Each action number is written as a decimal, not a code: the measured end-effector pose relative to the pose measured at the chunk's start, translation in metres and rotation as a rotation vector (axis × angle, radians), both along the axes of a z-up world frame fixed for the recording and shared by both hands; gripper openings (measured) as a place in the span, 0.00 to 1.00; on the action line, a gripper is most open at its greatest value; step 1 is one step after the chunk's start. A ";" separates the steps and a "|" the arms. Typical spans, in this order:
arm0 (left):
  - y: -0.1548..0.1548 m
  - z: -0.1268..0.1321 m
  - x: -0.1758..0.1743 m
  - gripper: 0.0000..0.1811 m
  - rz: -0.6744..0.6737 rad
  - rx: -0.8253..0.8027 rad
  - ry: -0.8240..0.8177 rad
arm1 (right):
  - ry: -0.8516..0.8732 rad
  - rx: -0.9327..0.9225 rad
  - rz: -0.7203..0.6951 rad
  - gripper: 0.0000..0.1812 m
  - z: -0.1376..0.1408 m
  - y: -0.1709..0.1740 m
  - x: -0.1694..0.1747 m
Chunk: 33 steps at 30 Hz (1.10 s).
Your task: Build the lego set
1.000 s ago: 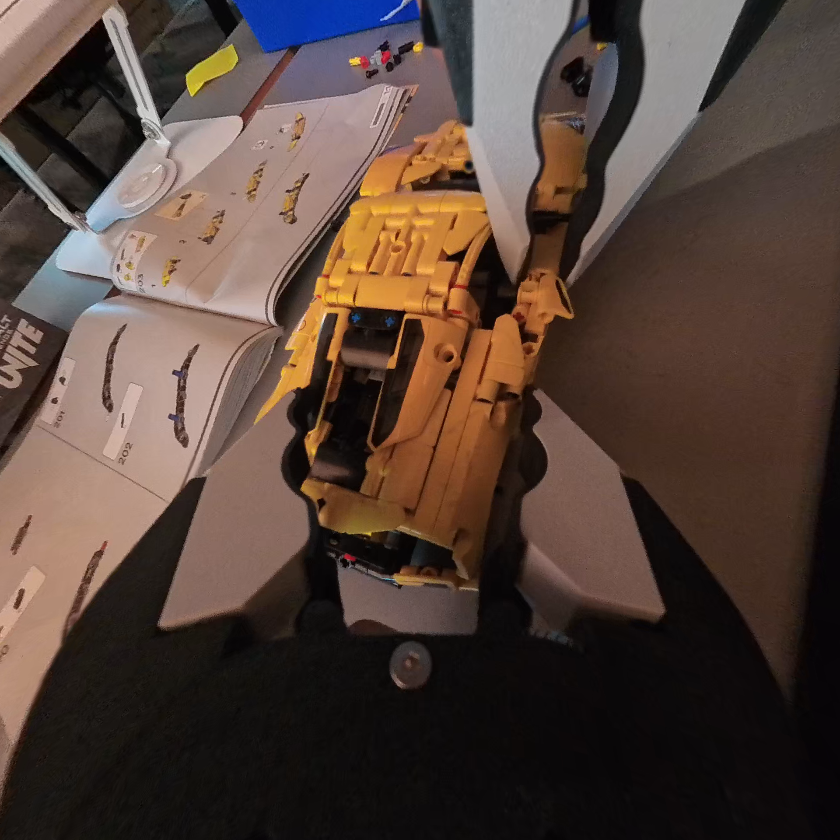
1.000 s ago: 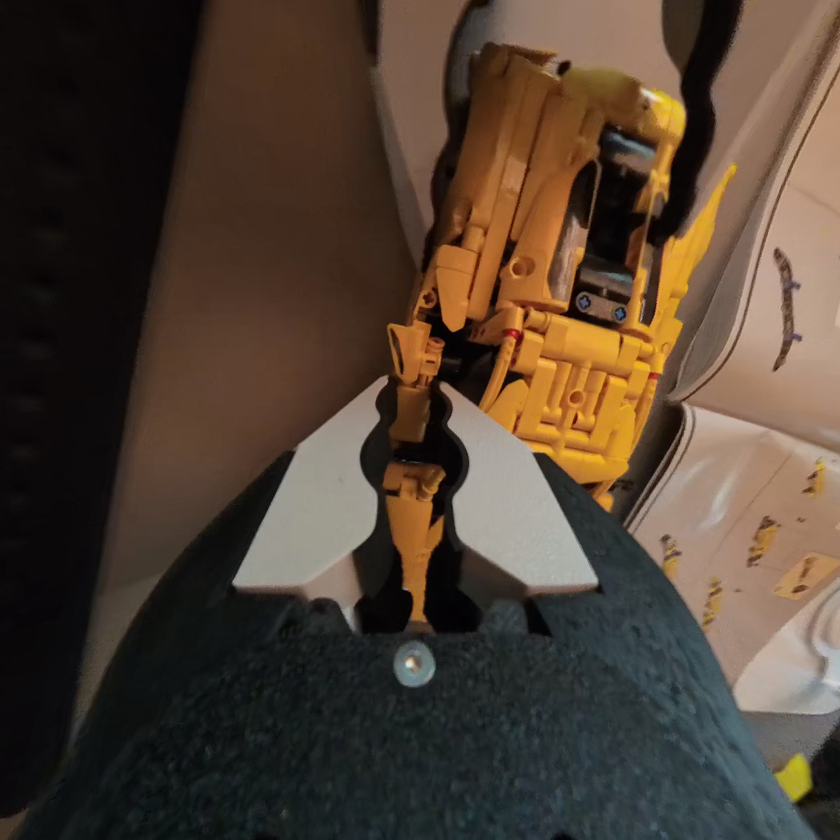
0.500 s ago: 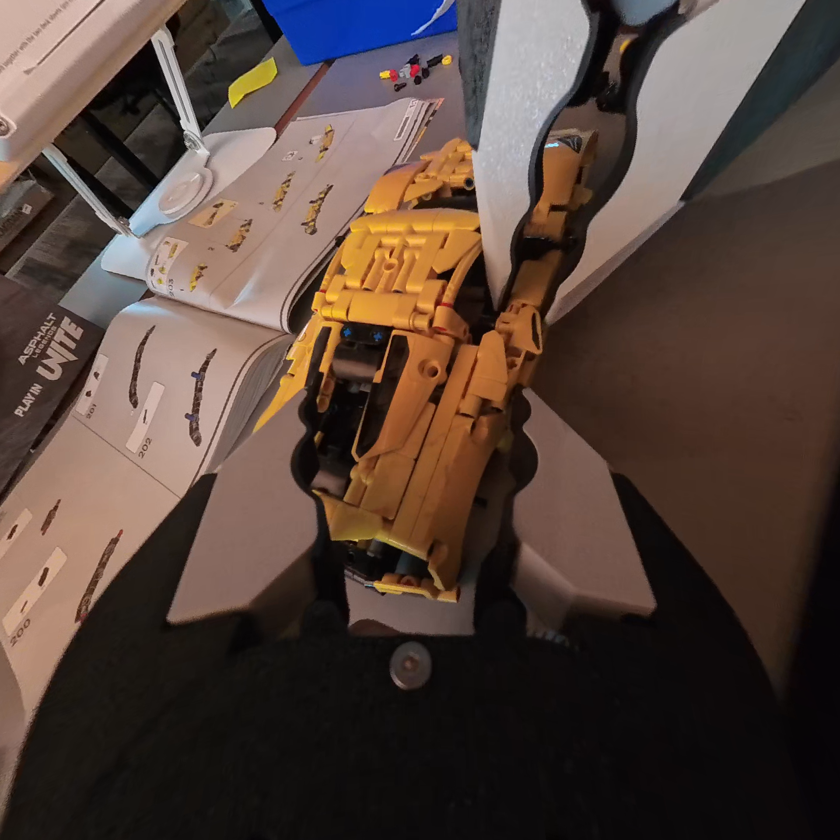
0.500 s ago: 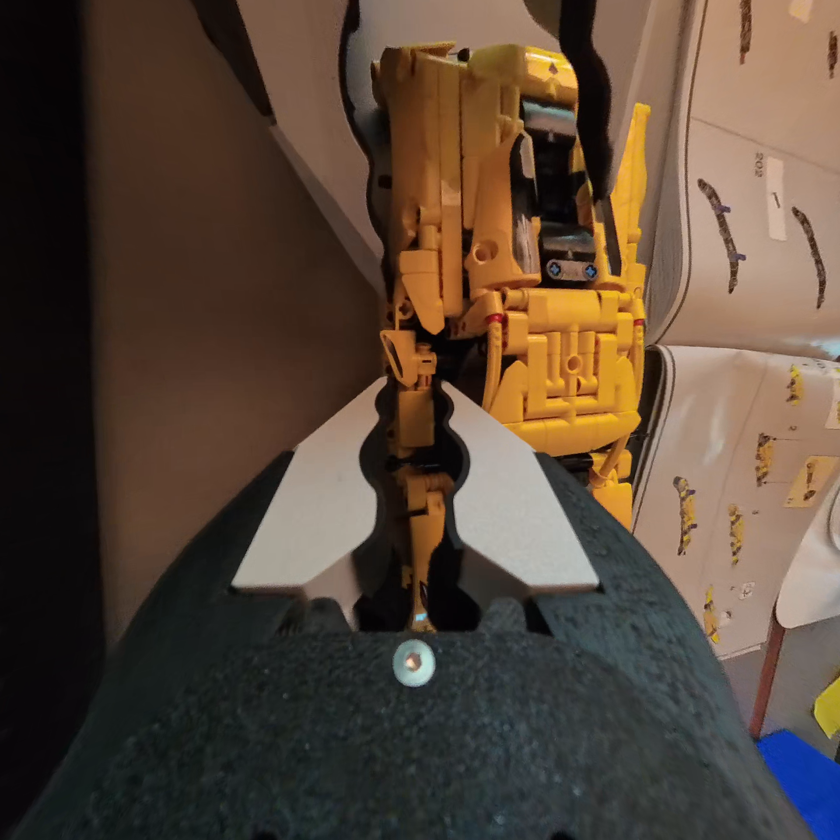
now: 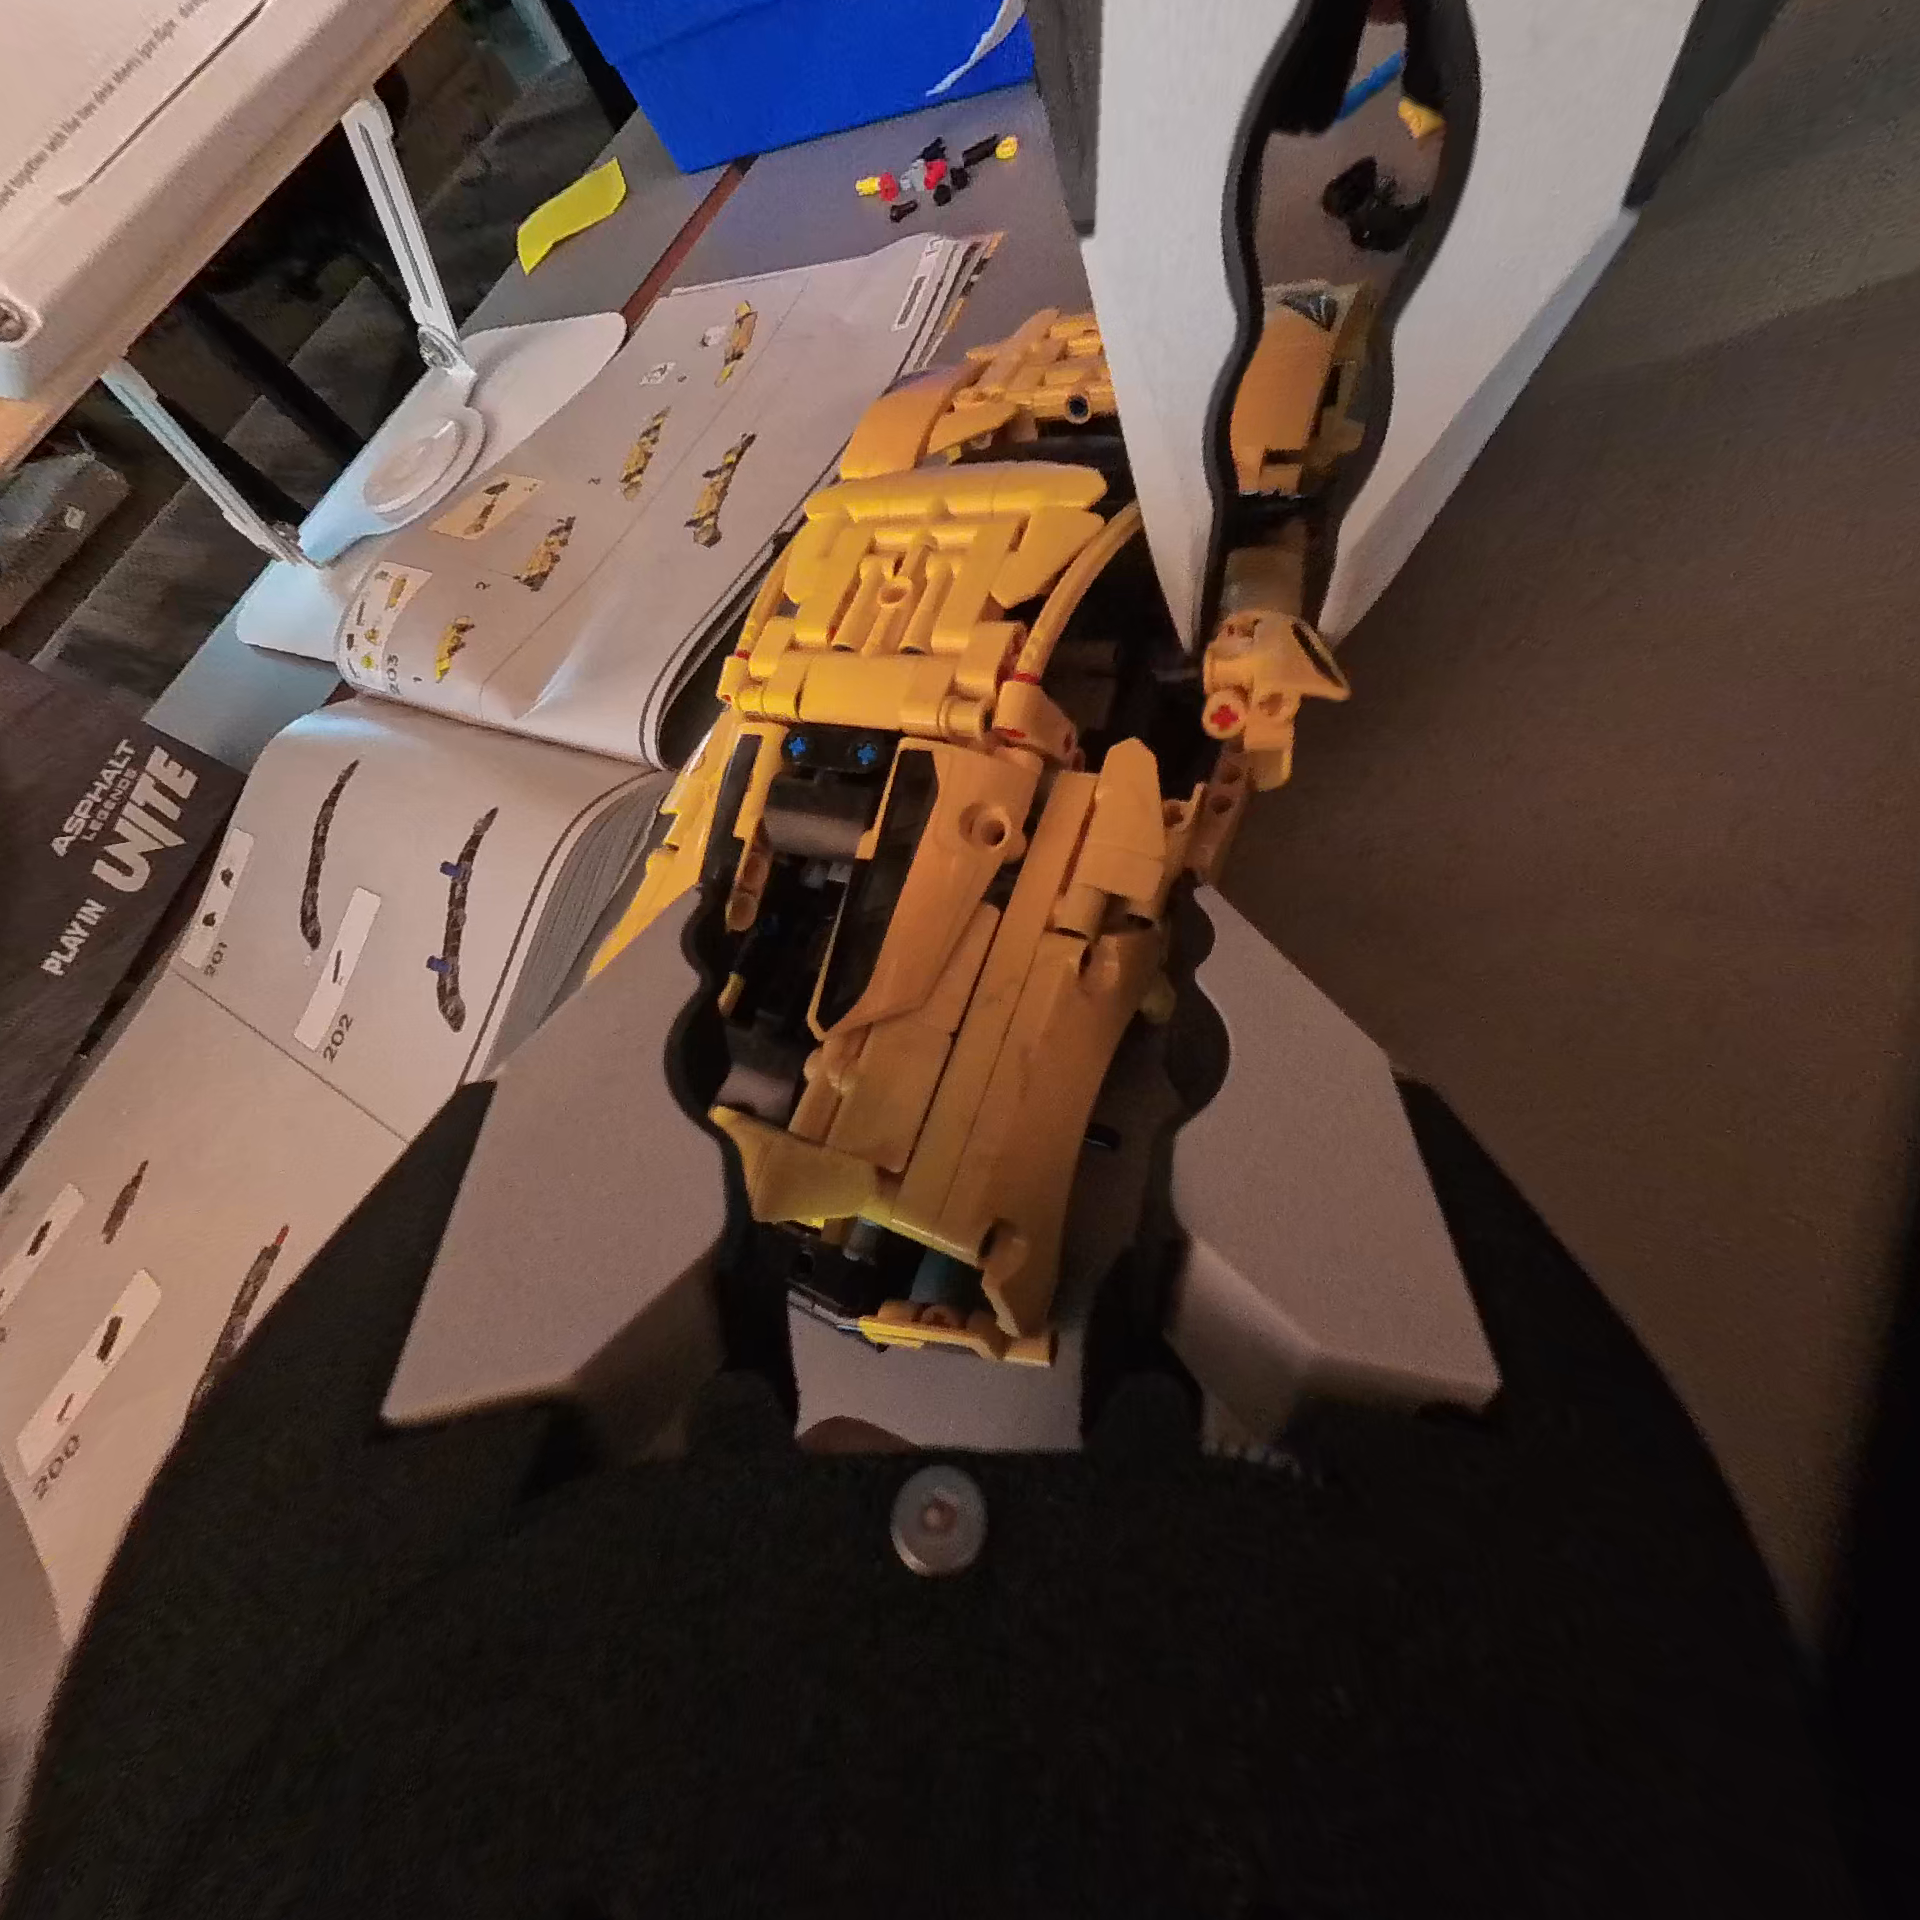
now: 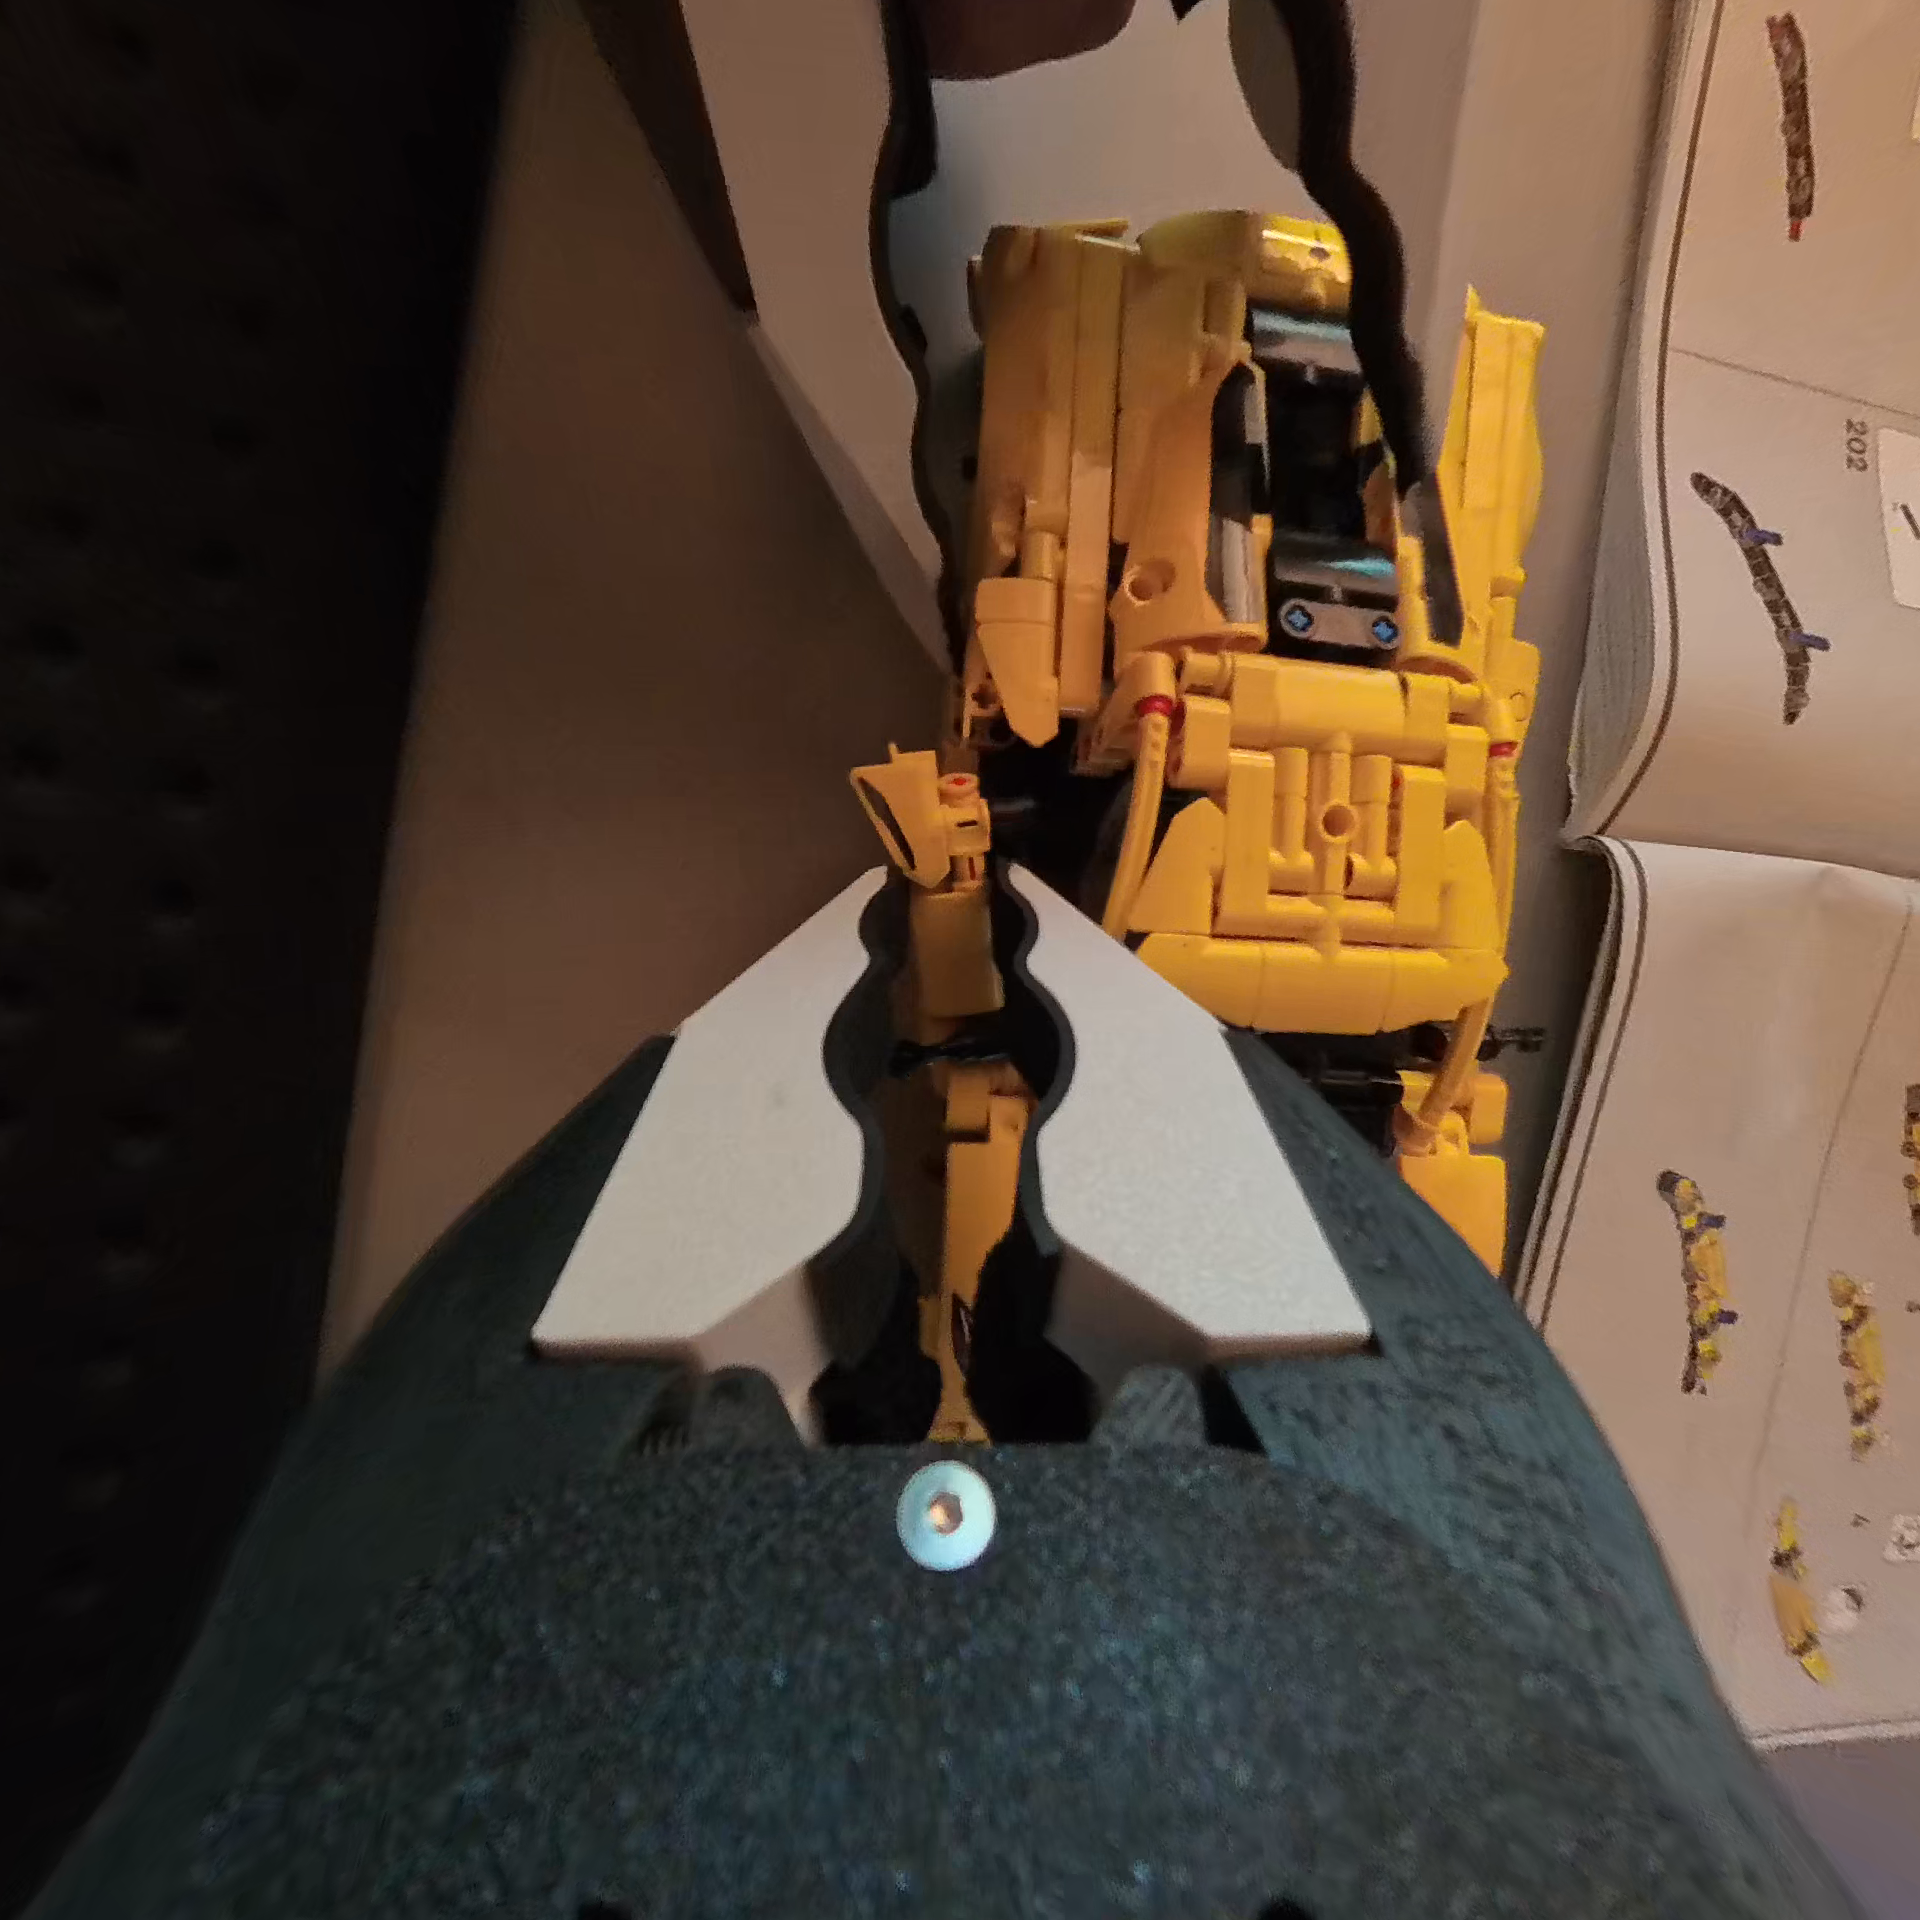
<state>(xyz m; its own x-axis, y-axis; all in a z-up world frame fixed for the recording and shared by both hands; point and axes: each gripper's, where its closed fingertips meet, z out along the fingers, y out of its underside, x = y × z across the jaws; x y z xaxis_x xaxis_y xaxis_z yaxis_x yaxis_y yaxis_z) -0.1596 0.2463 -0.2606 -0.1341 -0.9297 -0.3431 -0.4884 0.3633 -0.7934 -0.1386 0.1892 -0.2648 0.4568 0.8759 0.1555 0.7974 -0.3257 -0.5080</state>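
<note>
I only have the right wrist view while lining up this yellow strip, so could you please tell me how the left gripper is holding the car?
Observer: The left gripper has its jaws closed around one end of the yellow car, pressing on its two sides.
Operator: Thank you. Besides my yellow strip, are any spare pieces on the table?
Observer: Yes, a small cluster of loose pieces, red, black and yellow, lies beyond the open manual, near a blue bin.
Operator: What else is near the manual?
Observer: A white stand base sits by the manual's far corner.
</note>
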 end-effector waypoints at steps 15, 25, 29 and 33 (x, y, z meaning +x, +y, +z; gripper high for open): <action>0.000 0.000 0.001 0.47 0.028 0.009 0.000 | -0.106 -0.007 -0.158 0.09 -0.007 0.006 0.001; 0.001 0.000 0.001 0.47 0.033 0.010 0.001 | -0.190 0.031 -0.229 0.09 -0.004 0.007 0.006; 0.000 0.000 0.001 0.47 0.034 0.010 0.001 | -0.179 0.022 -0.257 0.09 -0.004 0.008 0.006; 0.001 0.000 0.001 0.47 0.038 0.008 0.000 | -0.086 -0.029 -0.285 0.14 -0.003 0.005 0.003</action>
<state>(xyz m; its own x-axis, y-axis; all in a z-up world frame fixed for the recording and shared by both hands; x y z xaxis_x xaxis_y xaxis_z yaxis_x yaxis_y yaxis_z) -0.1589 0.2468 -0.2605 -0.0988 -0.9314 -0.3503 -0.5017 0.3507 -0.7908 -0.1360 0.1943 -0.2679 0.6714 0.7187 0.1809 0.7113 -0.5563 -0.4297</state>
